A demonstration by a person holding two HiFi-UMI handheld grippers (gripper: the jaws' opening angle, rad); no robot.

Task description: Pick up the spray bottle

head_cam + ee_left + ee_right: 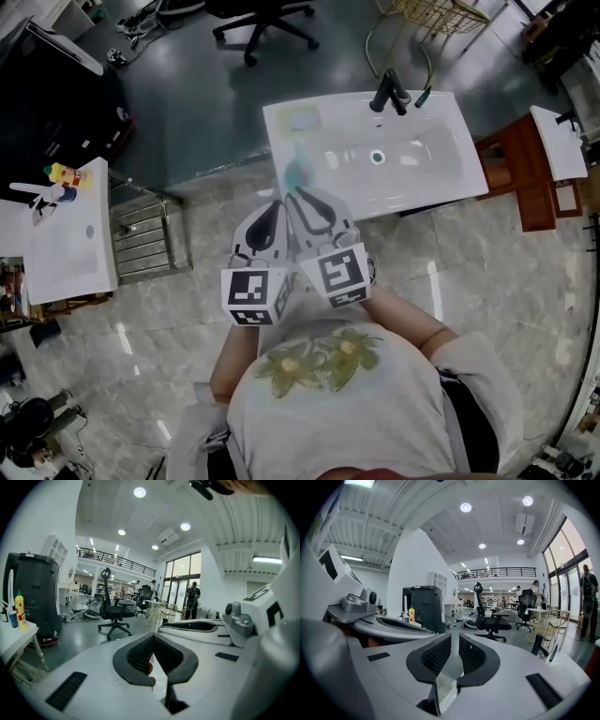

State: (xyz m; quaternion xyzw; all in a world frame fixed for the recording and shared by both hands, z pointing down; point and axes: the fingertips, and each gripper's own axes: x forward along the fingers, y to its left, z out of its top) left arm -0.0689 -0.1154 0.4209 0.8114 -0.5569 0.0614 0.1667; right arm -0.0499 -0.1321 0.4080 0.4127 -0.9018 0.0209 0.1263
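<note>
The spray bottle (298,171), clear with a teal top, stands on the left deck of the white sink (441,173) in the head view. My two grippers are held side by side just in front of it. The left gripper (276,206) has its black jaws shut with nothing held. The right gripper (299,195) is shut too, and its tip is close to the bottle's near side. Neither gripper view shows the bottle. In them the left gripper (153,641) and the right gripper (452,641) point out over the room, each with the other gripper beside it.
A black faucet (389,94) rises at the sink's far edge. A wooden cabinet (520,178) stands to the right. A white table (61,244) with a yellow bottle (66,174) is at the left, with metal steps (145,234) beside it. An office chair (267,23) and a wire basket (441,14) stand beyond.
</note>
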